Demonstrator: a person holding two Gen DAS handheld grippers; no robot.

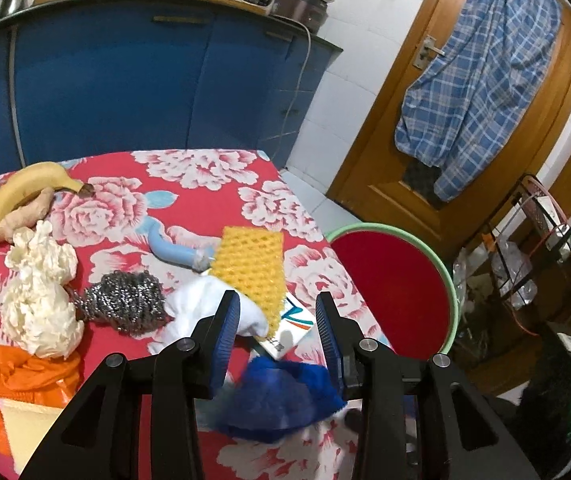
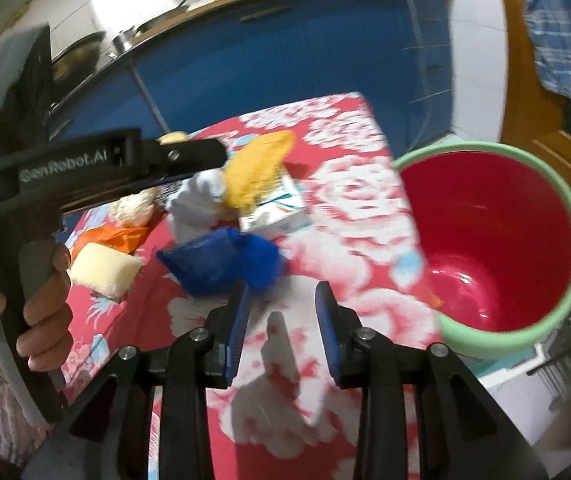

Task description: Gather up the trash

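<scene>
Trash lies on the red floral tablecloth: a crumpled white tissue, a yellow mesh sponge, a small white box and a blue net ball. My left gripper hovers over this pile with its jaws apart; the tissue and box show in the gap, nothing is pinched. In the right wrist view the left gripper is seen side-on above the tissue. My right gripper is open and empty, just short of the blue net ball. A red bucket with a green rim stands beside the table.
A banana, ginger, crumpled cream plastic, a steel scrubber, an orange net and a pale sponge fill the table's left. Blue cabinets stand behind, a wooden door to the right. A hand holds the left gripper.
</scene>
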